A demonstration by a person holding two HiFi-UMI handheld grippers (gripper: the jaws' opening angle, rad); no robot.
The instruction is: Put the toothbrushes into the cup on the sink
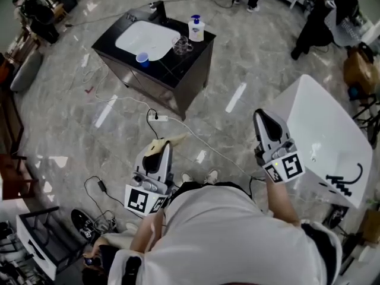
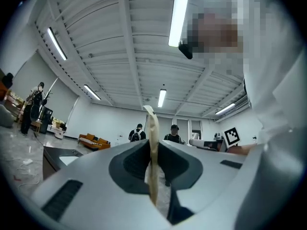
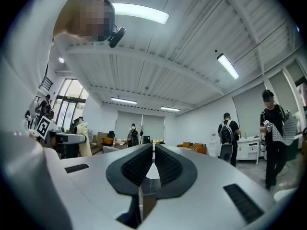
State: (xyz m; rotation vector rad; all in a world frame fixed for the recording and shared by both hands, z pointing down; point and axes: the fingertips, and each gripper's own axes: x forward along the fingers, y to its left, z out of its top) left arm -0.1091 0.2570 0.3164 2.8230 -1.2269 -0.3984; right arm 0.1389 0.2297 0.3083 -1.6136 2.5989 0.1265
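Looking down from the head view, the person in a white shirt [image 1: 231,236] stands on the marbled grey floor [image 1: 237,64], well apart from the black desk [image 1: 196,55] with the white oval sink basin [image 1: 142,37] set into it. On that desk, the small blue plastic cup [image 1: 142,59] sits at the front edge of the basin. A clear glass mug [image 1: 181,44] stands just right of the basin, and a white pump bottle with a blue label [image 1: 196,28] is behind the mug.

The left hand-held gripper [image 1: 166,144] is held low in front of the body, pinching a slim cream-coloured piece [image 1: 163,141]. In the left gripper view, the left hand-held gripper [image 2: 152,145] has its dark pads clamped on both sides of the piece [image 2: 152,128], which stands upright and pokes out past the tips. Seen edge-on like this, whether it is a toothbrush cannot be told.

The right hand-held gripper [image 1: 264,116] is raised on the other side, beside a large white tub-like shell [image 1: 323,129]. In the right gripper view, the right hand-held gripper [image 3: 153,150] has its ribbed pads pressed together with nothing between them.

On the floor between person and desk lies a white power strip [image 1: 160,118] with its cable trailing off. Other people stand about in the background of both gripper views.
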